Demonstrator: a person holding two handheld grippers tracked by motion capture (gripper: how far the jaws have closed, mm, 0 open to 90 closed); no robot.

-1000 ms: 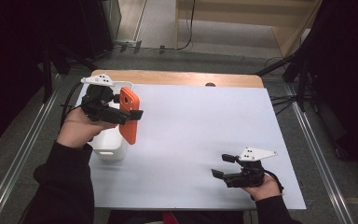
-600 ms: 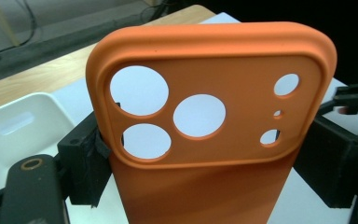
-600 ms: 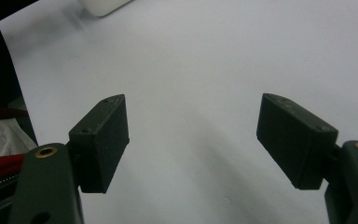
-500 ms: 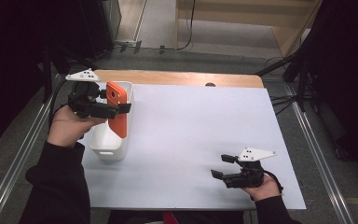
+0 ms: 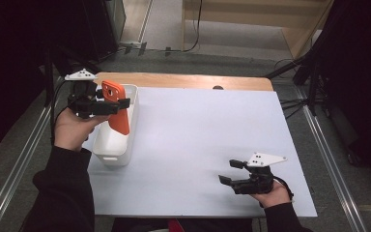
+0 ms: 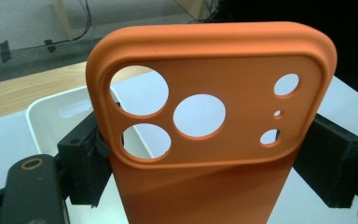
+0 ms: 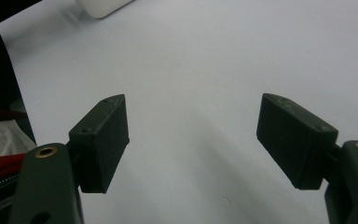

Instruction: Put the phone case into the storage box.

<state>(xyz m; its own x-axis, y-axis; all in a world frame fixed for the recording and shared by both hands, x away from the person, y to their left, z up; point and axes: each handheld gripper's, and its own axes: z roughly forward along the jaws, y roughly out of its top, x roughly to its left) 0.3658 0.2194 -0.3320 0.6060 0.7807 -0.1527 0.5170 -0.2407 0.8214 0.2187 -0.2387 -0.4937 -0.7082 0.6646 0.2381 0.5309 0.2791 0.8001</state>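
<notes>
An orange phone case (image 5: 115, 107) stands upright over the white bin (image 5: 107, 147) at the table's left, and my left gripper (image 5: 121, 105) is shut on it. In the left gripper view the case (image 6: 209, 121) shows its camera cut-outs, clamped between the two black jaws, with the bin (image 6: 51, 116) behind it. Near the front right of the table my right gripper (image 5: 228, 172) rests open. Its jaws stand wide apart in the right gripper view (image 7: 191, 140), with nothing between them but the white tabletop.
A white sheet (image 5: 207, 135) covers most of the wooden table (image 5: 193, 81). A corner of the white bin (image 7: 103, 6) shows at the top of the right gripper view. Metal rails and cables run along the floor on both sides.
My left gripper has carried the orange case leftward and toward the far end of the bin. The right gripper has stayed in place, open.
</notes>
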